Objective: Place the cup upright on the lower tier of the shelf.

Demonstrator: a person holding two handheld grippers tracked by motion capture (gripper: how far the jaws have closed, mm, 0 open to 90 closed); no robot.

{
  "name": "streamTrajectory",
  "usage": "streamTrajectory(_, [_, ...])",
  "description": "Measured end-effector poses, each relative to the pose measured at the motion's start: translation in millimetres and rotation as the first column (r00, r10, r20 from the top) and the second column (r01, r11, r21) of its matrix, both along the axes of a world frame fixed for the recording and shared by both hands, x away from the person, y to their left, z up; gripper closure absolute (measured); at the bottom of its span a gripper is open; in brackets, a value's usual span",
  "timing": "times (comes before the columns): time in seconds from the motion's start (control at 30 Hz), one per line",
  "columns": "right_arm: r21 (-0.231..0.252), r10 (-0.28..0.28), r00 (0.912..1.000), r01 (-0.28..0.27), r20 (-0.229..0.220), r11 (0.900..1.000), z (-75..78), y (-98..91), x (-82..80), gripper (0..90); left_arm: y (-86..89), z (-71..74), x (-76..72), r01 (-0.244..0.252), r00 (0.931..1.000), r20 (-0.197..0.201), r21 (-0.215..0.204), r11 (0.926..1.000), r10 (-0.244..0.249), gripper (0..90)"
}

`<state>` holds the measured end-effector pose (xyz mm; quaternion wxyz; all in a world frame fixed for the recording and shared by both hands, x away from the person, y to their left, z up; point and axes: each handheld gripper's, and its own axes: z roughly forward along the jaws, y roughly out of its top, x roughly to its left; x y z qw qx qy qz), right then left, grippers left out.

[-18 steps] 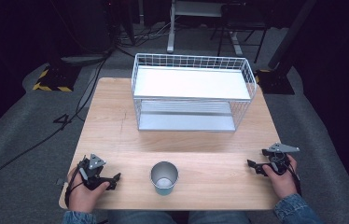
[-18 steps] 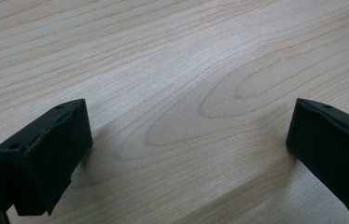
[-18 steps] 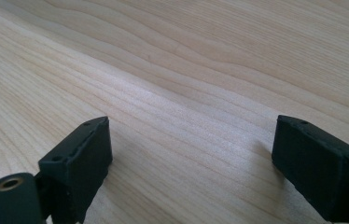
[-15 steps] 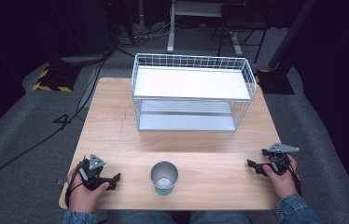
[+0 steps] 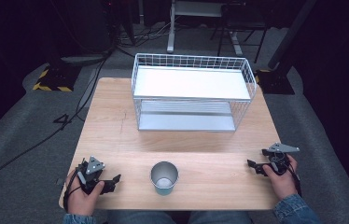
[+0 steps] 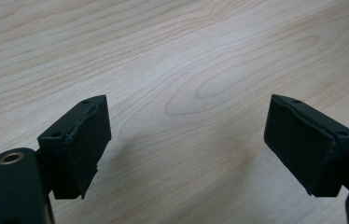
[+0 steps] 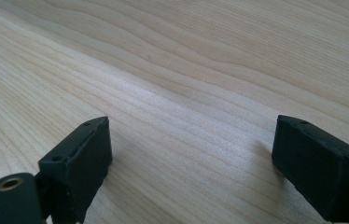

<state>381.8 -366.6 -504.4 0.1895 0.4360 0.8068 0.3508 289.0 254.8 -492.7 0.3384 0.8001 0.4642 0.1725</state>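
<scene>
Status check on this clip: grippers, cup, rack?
Left gripper open, empty, near table edge. Right gripper open, empty. Metal cup upright between them, untouched. Wire rack behind, shelves bare.

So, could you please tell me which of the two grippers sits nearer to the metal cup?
The left gripper: it rests just left of the metal cup near the table's front edge, while the right gripper lies farther off by the right edge.
</scene>
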Motion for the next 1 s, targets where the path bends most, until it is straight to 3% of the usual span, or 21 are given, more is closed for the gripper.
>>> streamTrajectory(0.2, [0.0, -0.001, 1.0, 0.001, 0.001, 1.0, -0.1, 0.1, 0.0, 12.4, -2.7, 6.5, -12.1, 0.019, 0.9994, 0.028, 0.01, 0.9998, -0.019, 15.5])
streamTrajectory(0.3, [0.0, -0.001, 1.0, 0.001, 0.001, 1.0, -0.1, 0.1, 0.0, 12.4, -6.7, 14.2, -21.2, 0.009, 0.9991, 0.042, -0.015, 0.9998, -0.009, 15.5])
streamTrajectory(0.5, [0.0, 0.0, 1.0, 0.0, 0.0, 1.0, 0.0, 0.0, 0.0, 12.4, -11.6, 22.9, -33.9, 0.013, 0.9983, 0.057, -0.023, 0.9996, -0.012, 15.5])
streamTrajectory(1.0, [0.0, 0.0, 1.0, 0.0, 0.0, 1.0, 0.0, 0.0, 0.0, 12.4, -31.2, 35.1, -68.4, 0.09, 0.9919, 0.098, -0.089, 0.9919, -0.081, 15.4])
